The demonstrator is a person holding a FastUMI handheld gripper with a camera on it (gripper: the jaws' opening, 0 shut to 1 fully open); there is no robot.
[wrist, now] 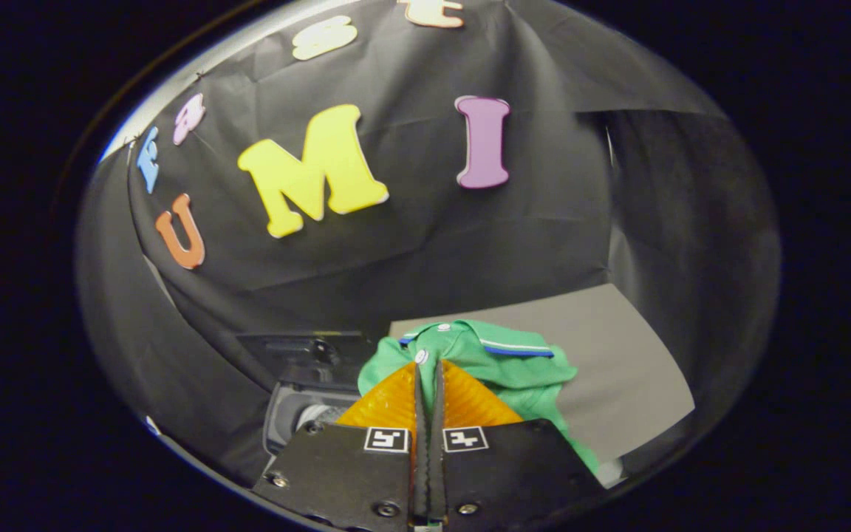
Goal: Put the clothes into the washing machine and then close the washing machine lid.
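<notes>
In the gripper view, the gripper (429, 380) is seen with its two fingers brought almost together, so that only a thin slit is left between them. In this slit a fold of the green shirt (503, 362) is caught, and the cloth appears to be pressed from both sides, so the garment is judged to be held. The rest of the shirt is spread just ahead of the fingers and toward about two o'clock from them, where its collar with a blue and white stripe is turned up; a part of the cloth also hangs down at about four o'clock, beside the gripper body. Under the shirt a grey table surface (617, 355) is seen, reaching away toward three o'clock. The washing machine (300, 399) is found at about ten o'clock from the fingertips, low and near, touching the edge of the shirt as far as can be told. Its dark top panel and the rounded rim of its opening are visible, and the opening seems to be uncovered, though the lid itself cannot be made out. The coming move is therefore judged to turn on one relation: the load is held at the fingertips, and the opening lies to the left of them and a little lower, so the shirt should be carried leftward and let down there.
</notes>
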